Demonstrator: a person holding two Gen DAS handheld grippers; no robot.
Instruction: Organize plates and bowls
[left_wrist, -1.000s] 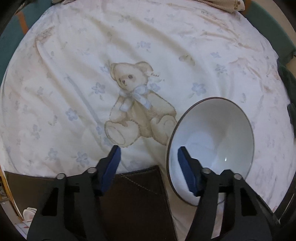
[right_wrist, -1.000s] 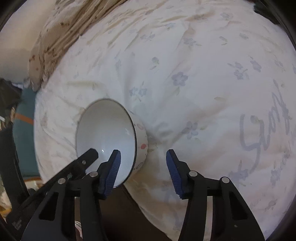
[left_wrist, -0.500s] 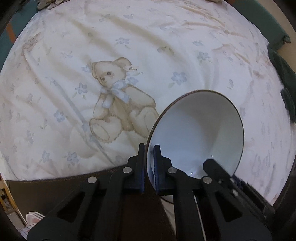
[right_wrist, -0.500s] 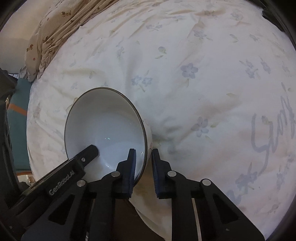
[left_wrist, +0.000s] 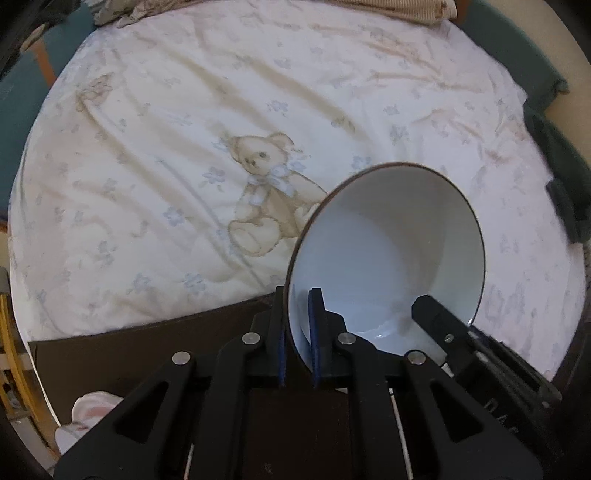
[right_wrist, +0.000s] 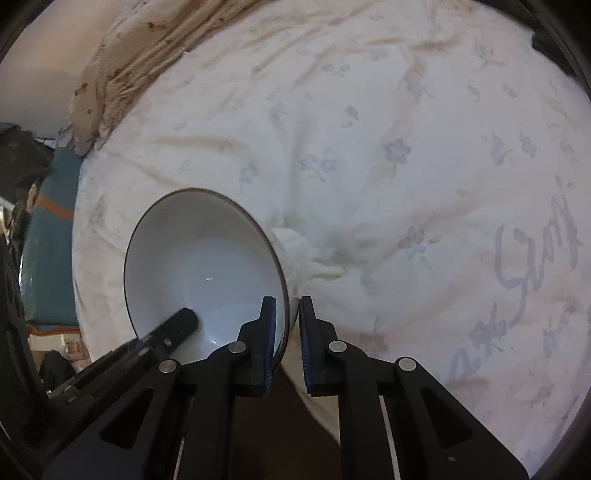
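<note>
Bowl (left_wrist: 388, 258) white, dark rim, above bear-print quilt (left_wrist: 184, 147); left gripper (left_wrist: 297, 332) and right gripper (right_wrist: 287, 332) both clamped on rim, 2 opposite sides.

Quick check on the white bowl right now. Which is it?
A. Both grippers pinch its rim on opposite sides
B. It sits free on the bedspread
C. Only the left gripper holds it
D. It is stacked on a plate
A: the left gripper pinches the bowl rim on one side and the right gripper pinches the opposite side.
</note>
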